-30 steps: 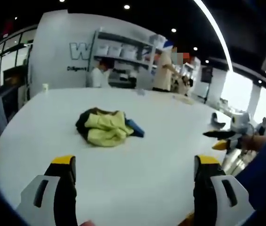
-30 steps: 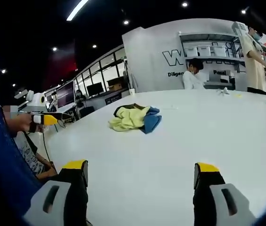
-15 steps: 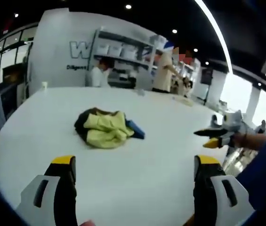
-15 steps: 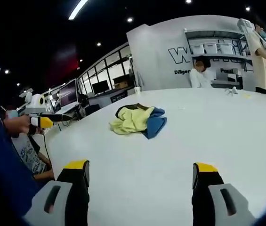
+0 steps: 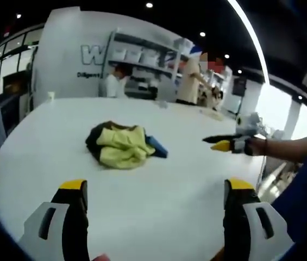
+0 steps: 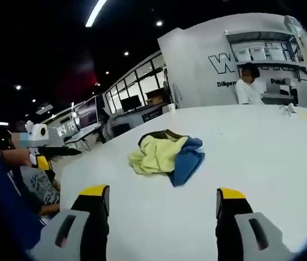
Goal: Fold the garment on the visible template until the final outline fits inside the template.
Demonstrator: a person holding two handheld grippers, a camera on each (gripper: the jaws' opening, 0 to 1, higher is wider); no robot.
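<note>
Two claws hang above a white worktop [image 5: 158, 206], both with jaws spread wide and nothing between them. In the left gripper view the left claw [image 5: 156, 187] rises from the bottom of the frame, its yellow-tipped jaws standing well apart over bare surface. In the right gripper view the right claw [image 6: 161, 193] stands the same way, released, its tips framing an empty stretch of worktop.

Beyond the jaws lies the garment [image 5: 121, 145], a crumpled heap of yellow, blue and dark cloth, left of centre in the left gripper view and just above centre in the right gripper view [image 6: 167, 156]. It lies well apart from both claws.

At the right middle of the left gripper view the right claw comes in, held by a hand [image 5: 254, 145]. At the left middle of the right gripper view the left claw shows.

Farther off, a shelving unit [image 5: 142, 57] with white boxes stands against a pale wall in the upper centre of the left gripper view, people beside it.
</note>
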